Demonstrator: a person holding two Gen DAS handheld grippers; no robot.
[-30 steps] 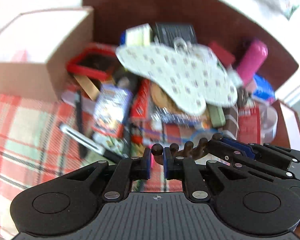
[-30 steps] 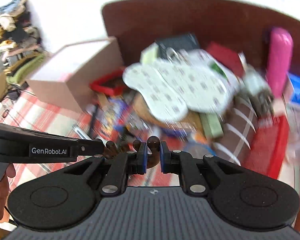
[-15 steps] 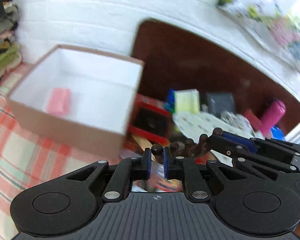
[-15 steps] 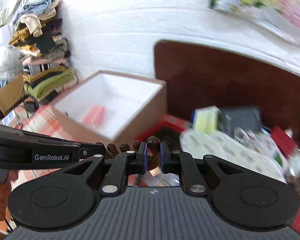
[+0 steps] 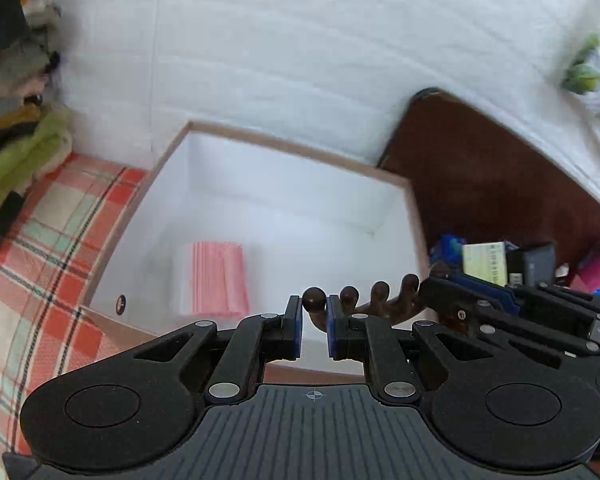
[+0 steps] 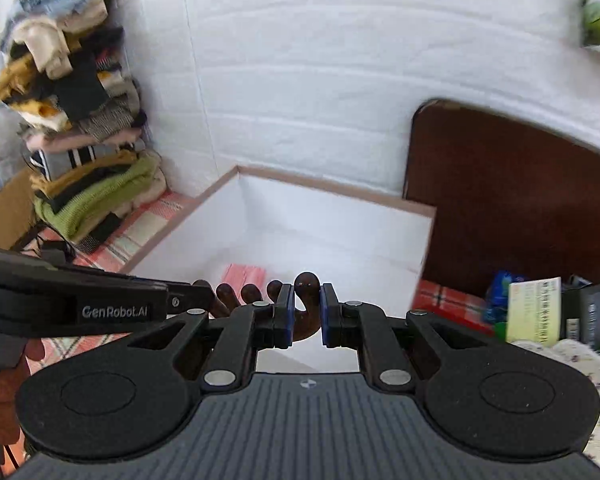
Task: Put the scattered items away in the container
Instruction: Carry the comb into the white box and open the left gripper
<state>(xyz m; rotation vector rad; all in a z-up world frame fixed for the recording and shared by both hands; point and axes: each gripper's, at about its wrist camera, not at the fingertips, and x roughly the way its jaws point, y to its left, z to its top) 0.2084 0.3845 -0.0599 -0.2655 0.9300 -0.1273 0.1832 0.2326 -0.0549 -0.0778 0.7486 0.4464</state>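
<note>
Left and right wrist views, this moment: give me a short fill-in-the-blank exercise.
1. Both the left gripper and the right gripper are shut on the same brown wooden ____.
2. Inside the cardboard box lies a packet coloured ____.
3. The box stands on a ____ cloth.
4. Folded clothes are stacked against the ____ wall.

Missing words: rack; pink; checked; white

A red, white and green plaid cloth (image 5: 40, 248) covers the surface. On it rest an open white-lined cardboard box (image 5: 414, 216), folded clothes (image 6: 100, 192) at left, and small packets (image 6: 534, 312) at right.
</note>
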